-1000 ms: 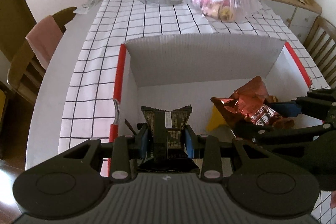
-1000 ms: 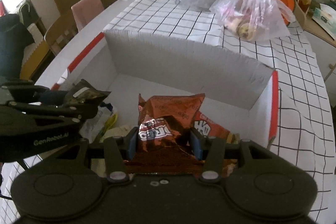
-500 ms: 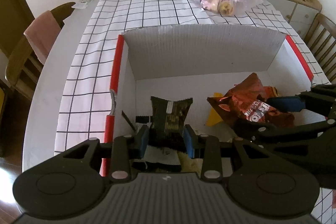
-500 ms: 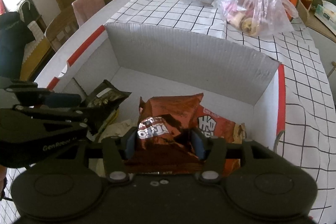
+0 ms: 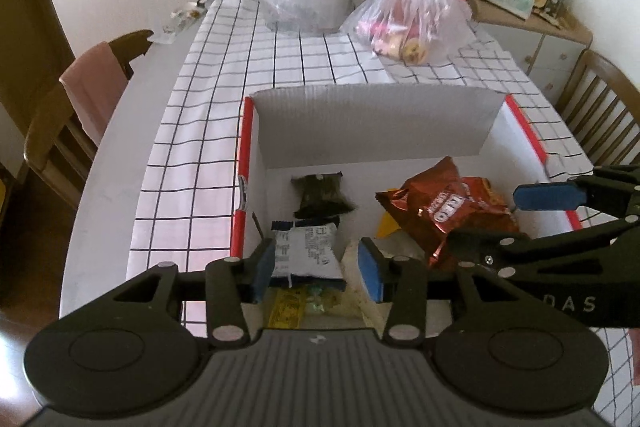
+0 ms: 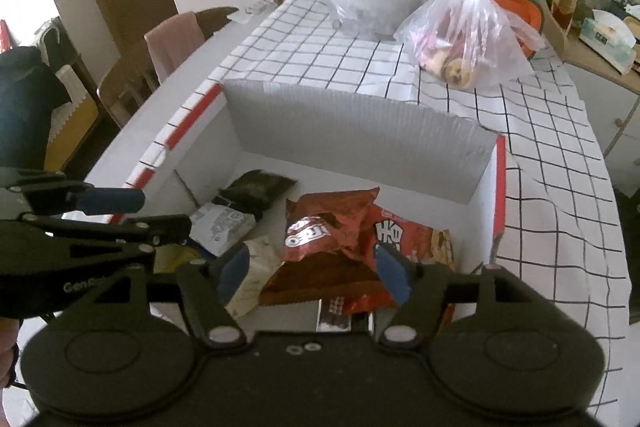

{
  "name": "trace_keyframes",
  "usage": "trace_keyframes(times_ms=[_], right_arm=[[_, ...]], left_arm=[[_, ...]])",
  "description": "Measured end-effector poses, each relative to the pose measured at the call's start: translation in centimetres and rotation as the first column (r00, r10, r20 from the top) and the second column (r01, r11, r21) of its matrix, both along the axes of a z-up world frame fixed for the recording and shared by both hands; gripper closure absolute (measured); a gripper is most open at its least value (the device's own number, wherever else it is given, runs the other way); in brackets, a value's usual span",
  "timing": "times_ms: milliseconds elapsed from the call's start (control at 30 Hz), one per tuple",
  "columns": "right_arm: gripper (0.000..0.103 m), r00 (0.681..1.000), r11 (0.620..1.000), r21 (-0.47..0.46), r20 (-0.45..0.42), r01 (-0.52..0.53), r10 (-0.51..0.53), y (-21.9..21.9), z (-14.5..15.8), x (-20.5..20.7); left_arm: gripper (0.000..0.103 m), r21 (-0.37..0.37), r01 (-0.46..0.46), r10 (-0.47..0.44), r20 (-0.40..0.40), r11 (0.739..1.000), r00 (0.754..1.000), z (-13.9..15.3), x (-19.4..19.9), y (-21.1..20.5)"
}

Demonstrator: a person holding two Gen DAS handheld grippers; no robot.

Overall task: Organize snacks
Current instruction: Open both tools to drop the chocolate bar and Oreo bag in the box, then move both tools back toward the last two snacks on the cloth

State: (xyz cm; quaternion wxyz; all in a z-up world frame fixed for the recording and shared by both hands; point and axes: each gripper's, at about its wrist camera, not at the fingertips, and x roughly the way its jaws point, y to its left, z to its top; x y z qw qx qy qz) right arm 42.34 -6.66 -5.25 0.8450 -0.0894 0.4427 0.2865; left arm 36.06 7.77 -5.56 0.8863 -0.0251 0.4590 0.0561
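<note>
A white corrugated cardboard box with red-taped edges [image 5: 496, 123] is set on the checked-cloth counter [image 5: 304, 67], a dark green snack packet [image 5: 322, 195] and a crinkled red-brown foil snack bag [image 6: 326, 223] are lain inside it, while the left gripper [image 5: 318, 267] and right gripper [image 6: 314, 273] are held above, fingers opening, nothing gripped.

The left gripper [image 5: 316, 269] hangs over the near left part of the box [image 5: 380, 123], jaws opening, nothing pressed between them. Below it lies a flat packet [image 5: 306, 255], and ahead of that a dark packet [image 5: 322, 195]. To its right lies the chip bag [image 5: 444, 211], under the right gripper [image 6: 314, 273], whose jaws are opening too. Behind the box, on the table [image 5: 224, 131], stand two plastic bags [image 5: 408, 23].
</note>
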Motion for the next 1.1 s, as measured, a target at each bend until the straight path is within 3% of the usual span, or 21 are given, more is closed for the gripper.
trace_keyframes(times_ms=[667,1100], right_arm=[[0.022,0.998,0.995,0.103,0.066,0.014,-0.021,-3.9,5.4,-8.9],[0.011,0.999,0.984,0.177,0.049,0.006,-0.015,-6.8,5.9,-14.4]], left_arm=[[0.042,-0.012,0.07,-0.068,0.134,0.997,0.989,5.8,-9.3,-1.9],[0.033,-0.011,0.107,-0.104,0.175,0.994,0.979,6.5,-15.3,-3.5]])
